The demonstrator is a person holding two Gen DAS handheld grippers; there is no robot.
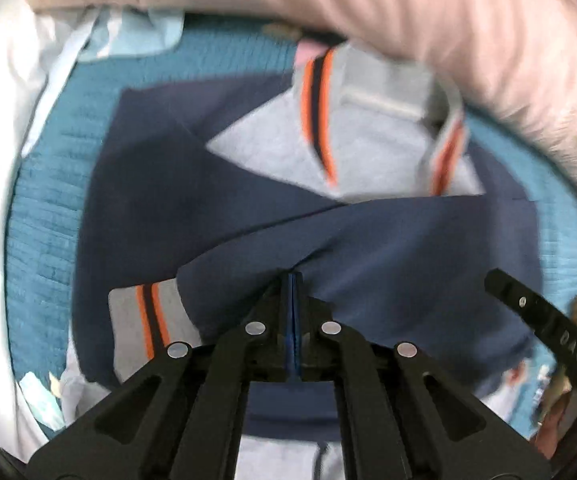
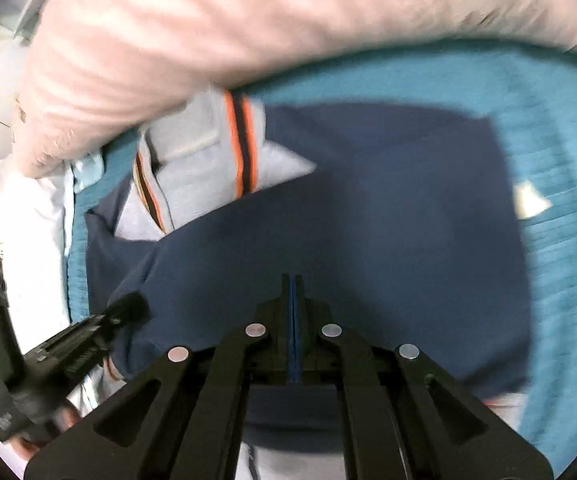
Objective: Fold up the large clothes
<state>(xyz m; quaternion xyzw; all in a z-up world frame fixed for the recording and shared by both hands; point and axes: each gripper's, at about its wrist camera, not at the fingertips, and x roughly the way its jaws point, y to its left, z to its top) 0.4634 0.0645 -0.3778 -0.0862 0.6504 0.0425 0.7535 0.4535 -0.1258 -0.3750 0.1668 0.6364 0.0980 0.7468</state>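
The left gripper [image 1: 293,280] has its jaws clenched on a raised fold of the navy blue polo shirt [image 1: 216,208], the blue pads pressed together with dark cloth pinched at their tips. The right gripper [image 2: 293,280] is likewise clenched, its jaws closed over the near hem of the same shirt, though blur hides how much cloth sits between the pads.

The shirt lies partly folded on a teal ribbed blanket [image 1: 48,216], with navy panels drawn across its middle. Its grey collar [image 1: 368,120], edged with orange and dark stripes, points to the far side, and 1 grey striped sleeve cuff [image 1: 148,324] lies at the near left, just beside the left gripper.

A pale pink fluffy cover [image 1: 368,8] runs along the far edge, touching the collar. White bedding [image 1: 0,160] lies to the left of the blanket. In the right wrist view the left gripper shows at the near left, on the shirt's left edge.
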